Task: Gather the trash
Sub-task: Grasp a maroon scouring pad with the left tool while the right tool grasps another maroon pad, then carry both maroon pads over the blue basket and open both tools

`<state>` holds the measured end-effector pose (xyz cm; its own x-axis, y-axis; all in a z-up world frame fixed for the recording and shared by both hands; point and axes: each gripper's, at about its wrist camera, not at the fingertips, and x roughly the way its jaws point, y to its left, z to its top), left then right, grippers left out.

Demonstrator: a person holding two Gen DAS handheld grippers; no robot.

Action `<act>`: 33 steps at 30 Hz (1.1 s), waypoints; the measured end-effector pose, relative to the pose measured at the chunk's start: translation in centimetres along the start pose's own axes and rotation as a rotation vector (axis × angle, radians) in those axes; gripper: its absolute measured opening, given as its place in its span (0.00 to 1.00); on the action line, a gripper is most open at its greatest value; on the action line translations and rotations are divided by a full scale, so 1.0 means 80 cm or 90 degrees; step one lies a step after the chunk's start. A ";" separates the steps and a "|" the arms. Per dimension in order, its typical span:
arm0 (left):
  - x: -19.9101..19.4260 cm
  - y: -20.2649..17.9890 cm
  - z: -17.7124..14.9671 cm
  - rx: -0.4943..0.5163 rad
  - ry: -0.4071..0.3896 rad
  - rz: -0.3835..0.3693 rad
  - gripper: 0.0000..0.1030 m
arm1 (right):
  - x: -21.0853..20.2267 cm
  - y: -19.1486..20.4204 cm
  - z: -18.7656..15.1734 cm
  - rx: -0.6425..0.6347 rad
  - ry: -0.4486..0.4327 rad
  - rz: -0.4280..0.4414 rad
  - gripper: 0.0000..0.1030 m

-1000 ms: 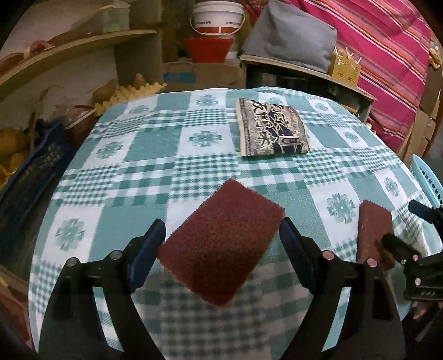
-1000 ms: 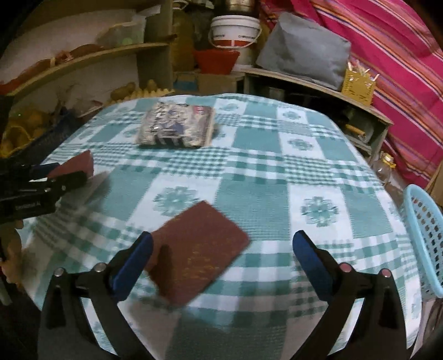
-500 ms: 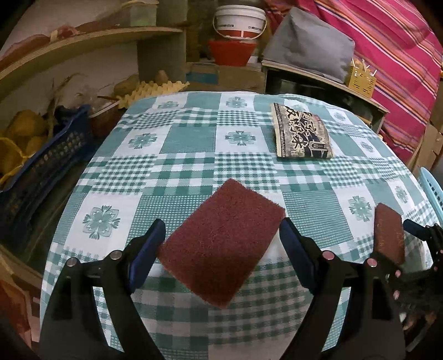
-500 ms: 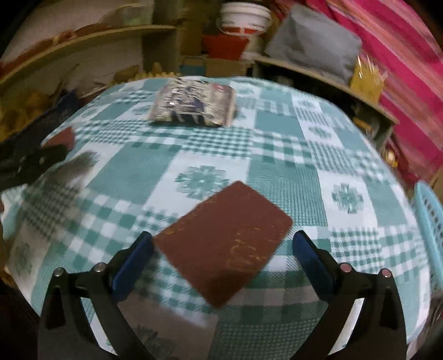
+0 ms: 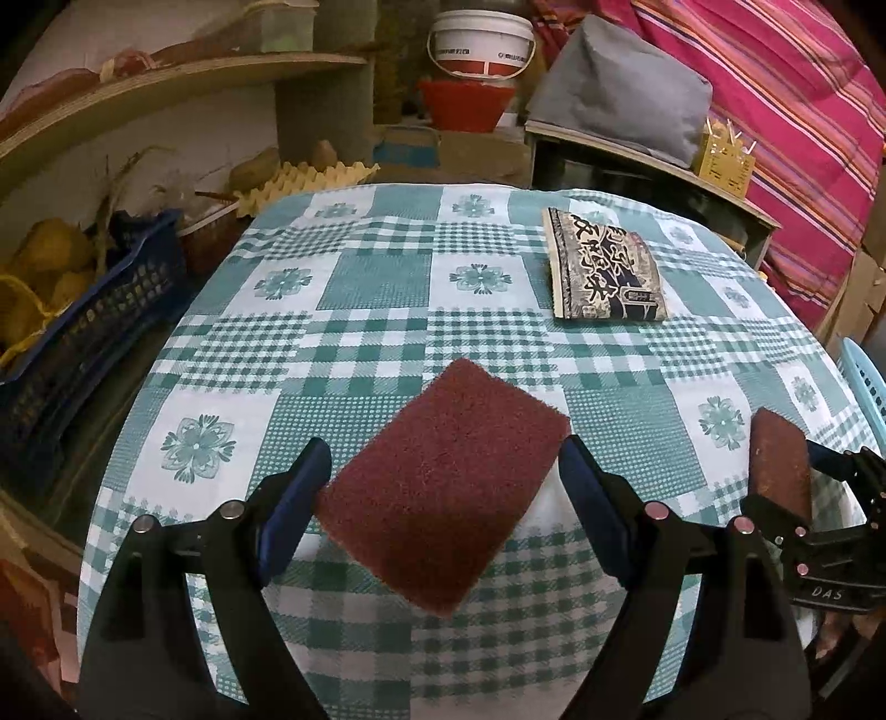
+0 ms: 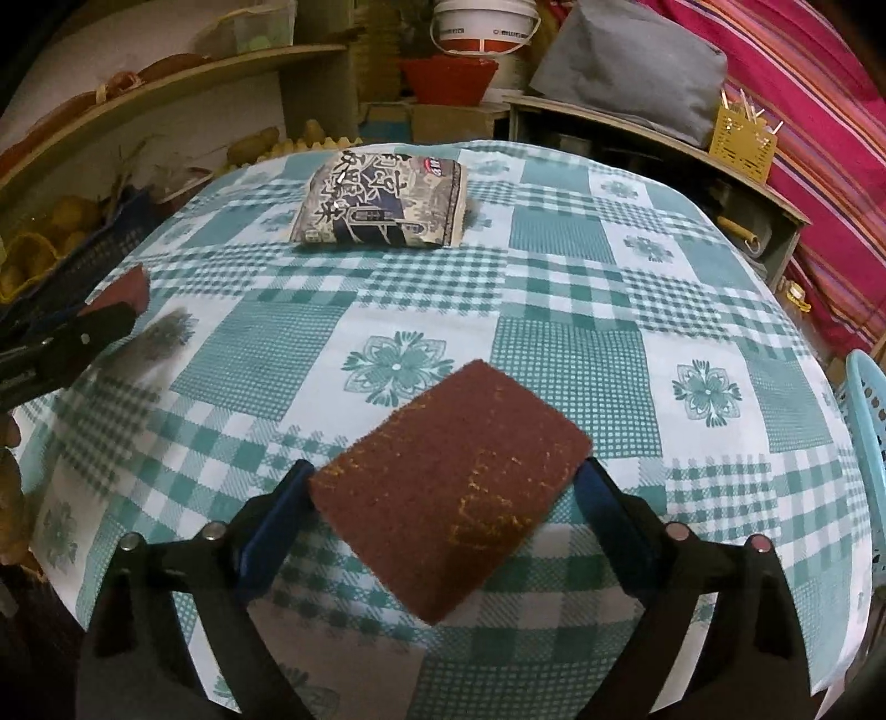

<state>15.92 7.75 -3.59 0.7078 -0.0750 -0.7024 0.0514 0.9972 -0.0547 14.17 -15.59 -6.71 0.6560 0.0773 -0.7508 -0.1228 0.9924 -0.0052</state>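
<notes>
My left gripper (image 5: 443, 487) is shut on a dark red scouring pad (image 5: 443, 482) and holds it above the table's near edge. My right gripper (image 6: 443, 498) is shut on a second dark red scouring pad (image 6: 448, 504) with yellowish marks, also lifted. That second pad shows edge-on at the right of the left wrist view (image 5: 779, 465). A printed snack packet (image 5: 603, 274) lies flat on the far side of the green checked tablecloth (image 5: 376, 288); it also shows in the right wrist view (image 6: 385, 202).
A light blue basket (image 6: 866, 437) stands off the table's right edge. A dark blue crate (image 5: 83, 332) sits to the left below the table. Shelves, a white bucket (image 5: 482, 44) and a grey cushion (image 5: 620, 91) stand behind the table.
Both grippers have drawn back and risen with their pads. The right pad was on the table a second ago and is now lifted clear.
</notes>
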 end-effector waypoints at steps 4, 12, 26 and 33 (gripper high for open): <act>-0.002 -0.007 0.005 -0.001 -0.005 -0.002 0.79 | -0.007 -0.013 0.005 0.012 -0.011 0.005 0.88; -0.011 -0.046 0.025 0.011 -0.034 -0.015 0.79 | -0.029 -0.067 0.020 0.057 -0.044 -0.001 0.88; -0.013 -0.162 0.056 0.078 -0.076 -0.061 0.79 | -0.099 -0.216 0.036 0.116 -0.127 -0.102 0.88; -0.014 -0.236 0.074 0.104 -0.097 -0.098 0.79 | -0.137 -0.294 0.037 0.120 -0.154 -0.148 0.88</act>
<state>18.29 -11.01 2.43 0.7799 -0.2365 -0.5795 0.2703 0.9623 -0.0289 12.06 -39.51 3.56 0.8101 -0.1544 -0.5656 0.1745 0.9845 -0.0188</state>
